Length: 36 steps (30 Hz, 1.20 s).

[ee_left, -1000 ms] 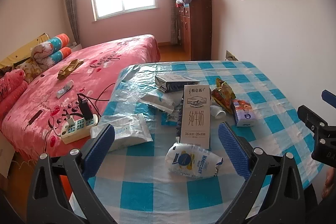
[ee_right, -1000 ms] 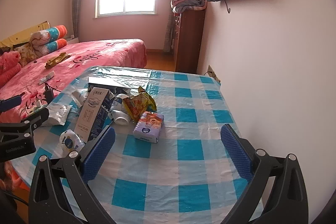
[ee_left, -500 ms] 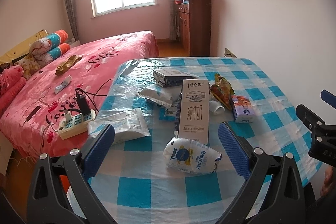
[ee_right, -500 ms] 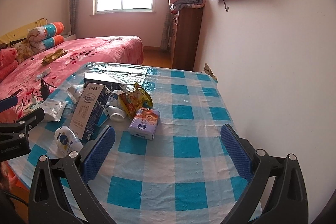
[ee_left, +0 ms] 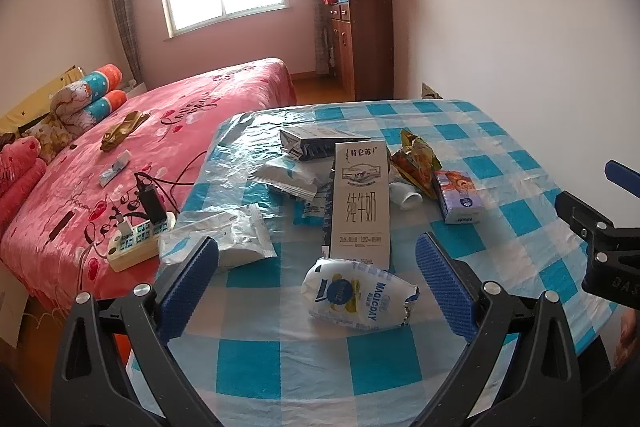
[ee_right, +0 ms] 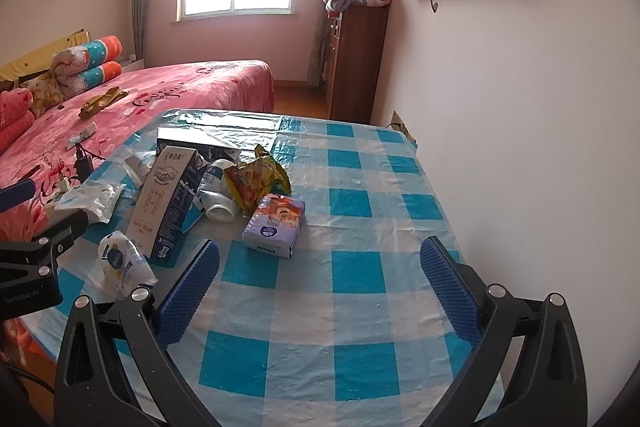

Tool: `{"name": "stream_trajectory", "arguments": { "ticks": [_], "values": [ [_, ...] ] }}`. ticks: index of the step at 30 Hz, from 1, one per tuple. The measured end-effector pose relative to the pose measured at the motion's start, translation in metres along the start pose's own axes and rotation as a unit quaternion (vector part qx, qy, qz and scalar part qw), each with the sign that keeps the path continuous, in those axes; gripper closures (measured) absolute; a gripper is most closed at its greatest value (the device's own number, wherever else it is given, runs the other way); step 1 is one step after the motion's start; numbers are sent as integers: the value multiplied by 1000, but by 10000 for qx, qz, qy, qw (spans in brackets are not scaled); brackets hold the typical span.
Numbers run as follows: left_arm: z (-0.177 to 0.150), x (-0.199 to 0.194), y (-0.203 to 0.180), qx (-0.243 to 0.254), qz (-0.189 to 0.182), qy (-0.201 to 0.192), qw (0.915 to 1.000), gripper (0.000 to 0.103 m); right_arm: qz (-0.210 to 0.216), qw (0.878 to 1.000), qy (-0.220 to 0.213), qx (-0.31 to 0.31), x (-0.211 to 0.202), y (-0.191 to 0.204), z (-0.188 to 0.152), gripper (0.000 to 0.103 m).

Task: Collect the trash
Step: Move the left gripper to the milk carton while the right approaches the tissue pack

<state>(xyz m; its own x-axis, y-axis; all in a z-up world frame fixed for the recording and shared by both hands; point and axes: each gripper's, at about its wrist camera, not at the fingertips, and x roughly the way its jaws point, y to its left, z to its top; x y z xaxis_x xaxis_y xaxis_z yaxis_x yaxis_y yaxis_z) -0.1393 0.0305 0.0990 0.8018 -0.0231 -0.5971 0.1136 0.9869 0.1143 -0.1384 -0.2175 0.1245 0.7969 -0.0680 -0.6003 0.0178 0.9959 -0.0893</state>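
Note:
Trash lies on a blue-and-white checked table [ee_left: 500, 155]. A white Magicday wrapper [ee_left: 358, 293] lies nearest, between the tips of my open, empty left gripper [ee_left: 318, 269]. Behind it lies a white milk carton [ee_left: 360, 205], a yellow-red snack bag [ee_left: 416, 161], a purple tissue pack [ee_left: 456, 197], a white clear bag [ee_left: 224, 241] and a dark box [ee_left: 316, 141]. My right gripper [ee_right: 320, 267] is open and empty above the table, with the tissue pack [ee_right: 276, 223] just beyond its left finger. The carton [ee_right: 164, 203] and wrapper [ee_right: 120, 261] lie to its left.
A pink bed [ee_left: 160, 131] stands left of the table with a power strip and charger [ee_left: 140, 231] at its edge. A wall [ee_right: 520, 107] runs along the table's right side. A wooden cabinet [ee_left: 368, 39] stands at the back.
Both grippers have drawn slightly back and tilted down, so the trash sits a little higher and farther in view. Nothing was picked up.

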Motion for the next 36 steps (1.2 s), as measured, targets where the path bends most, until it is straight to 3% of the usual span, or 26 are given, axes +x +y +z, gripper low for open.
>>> {"name": "stream_trajectory", "arguments": {
  "ticks": [6, 13, 18, 23, 29, 32, 36],
  "values": [
    [-5, 9, -5, 89, -113, 91, 9999, 4, 167, 9998, 125, 45, 13, -1, -6, 4],
    [-13, 33, 4, -134, 9, 564, 9983, 4, 1021, 9913, 577, 590, 44, -23, -25, 4],
    [-15, 48, 18, -399, 109, 758, 9963, 4, 1398, 9839, 646, 908, 59, -36, -35, 4],
    [-11, 56, 21, -479, -302, 648, 9963, 4, 1978, 9703, 704, 1199, 72, -41, -35, 4],
    [1, 60, 10, -131, -414, 378, 9983, 4, 2092, 9631, 953, 1397, 89, -43, -29, 4],
    [6, 66, 7, 9, -434, 505, 9978, 4, 2148, 9607, 1039, 1419, 95, -42, -28, 4],
    [6, 67, 17, -207, -702, 687, 9950, 4, 2330, 9582, 1126, 1225, 99, -35, -32, 4]
  ]
}}
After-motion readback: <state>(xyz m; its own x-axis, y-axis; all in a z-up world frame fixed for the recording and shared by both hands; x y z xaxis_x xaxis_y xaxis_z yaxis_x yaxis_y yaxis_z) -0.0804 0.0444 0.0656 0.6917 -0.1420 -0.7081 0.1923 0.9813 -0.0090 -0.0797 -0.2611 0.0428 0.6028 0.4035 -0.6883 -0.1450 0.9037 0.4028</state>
